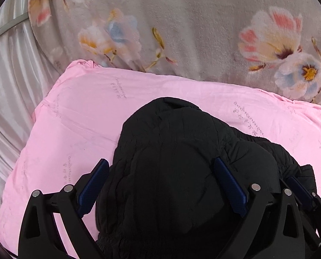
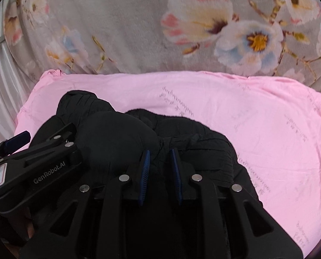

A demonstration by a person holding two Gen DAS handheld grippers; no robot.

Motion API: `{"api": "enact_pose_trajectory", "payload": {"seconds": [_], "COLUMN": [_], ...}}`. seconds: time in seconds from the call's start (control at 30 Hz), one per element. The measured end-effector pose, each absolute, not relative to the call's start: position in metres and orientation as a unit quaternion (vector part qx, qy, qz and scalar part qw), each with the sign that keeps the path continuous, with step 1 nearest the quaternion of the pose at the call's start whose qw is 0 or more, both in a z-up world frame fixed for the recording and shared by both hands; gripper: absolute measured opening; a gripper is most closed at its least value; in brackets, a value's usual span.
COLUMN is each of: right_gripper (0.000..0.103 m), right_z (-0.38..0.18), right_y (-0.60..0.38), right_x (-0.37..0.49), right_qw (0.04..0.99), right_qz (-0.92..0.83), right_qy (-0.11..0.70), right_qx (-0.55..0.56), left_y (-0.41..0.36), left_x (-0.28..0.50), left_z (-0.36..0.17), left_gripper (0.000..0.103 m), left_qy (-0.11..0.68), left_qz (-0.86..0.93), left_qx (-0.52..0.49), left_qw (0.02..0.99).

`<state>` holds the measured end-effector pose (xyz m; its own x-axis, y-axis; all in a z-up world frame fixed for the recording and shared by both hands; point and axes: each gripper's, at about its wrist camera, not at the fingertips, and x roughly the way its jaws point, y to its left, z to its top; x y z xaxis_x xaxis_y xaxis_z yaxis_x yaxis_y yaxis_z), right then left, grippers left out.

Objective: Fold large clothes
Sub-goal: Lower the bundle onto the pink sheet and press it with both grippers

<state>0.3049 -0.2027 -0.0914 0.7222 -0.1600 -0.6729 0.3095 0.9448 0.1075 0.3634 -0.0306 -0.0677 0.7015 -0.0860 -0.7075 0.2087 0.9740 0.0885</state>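
The black jacket [image 1: 171, 168] lies bunched on the pink sheet [image 1: 74, 112], which is spread over the flowered blanket [image 1: 192, 21] on the bed. The left gripper [image 1: 160, 177] has its jaws spread wide either side of a puffy fold, gripping nothing. The right gripper [image 2: 160, 166] has its jaws nearly together on a ridge of cloth — apparently pinching the jacket. The fold looks midway; next the bundle likely needs flattening and squaring on the sheet.

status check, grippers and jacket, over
Left gripper open, straddling the black jacket. Right gripper nearly shut on a fold. Jacket bunched on pink sheet. Nothing blocking.
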Motion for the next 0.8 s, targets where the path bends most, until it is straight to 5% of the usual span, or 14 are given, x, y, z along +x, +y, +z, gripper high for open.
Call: {"api": "enact_pose_trajectory", "payload": {"seconds": [0.8], "right_gripper": [0.019], "right_z": [-0.135], "right_y": [-0.209], "right_x": [0.304], "right_qw": [0.932], "right_qz": [-0.140], "right_qy": [0.314], "right_qx": [0.119], "left_y": [-0.045], "left_x": [0.362], "left_z": [-0.107], "left_gripper": [0.098], "left_qy": [0.338], "left_qz": [-0.065], "left_qx": [0.087], "left_qw": [0.935]}}
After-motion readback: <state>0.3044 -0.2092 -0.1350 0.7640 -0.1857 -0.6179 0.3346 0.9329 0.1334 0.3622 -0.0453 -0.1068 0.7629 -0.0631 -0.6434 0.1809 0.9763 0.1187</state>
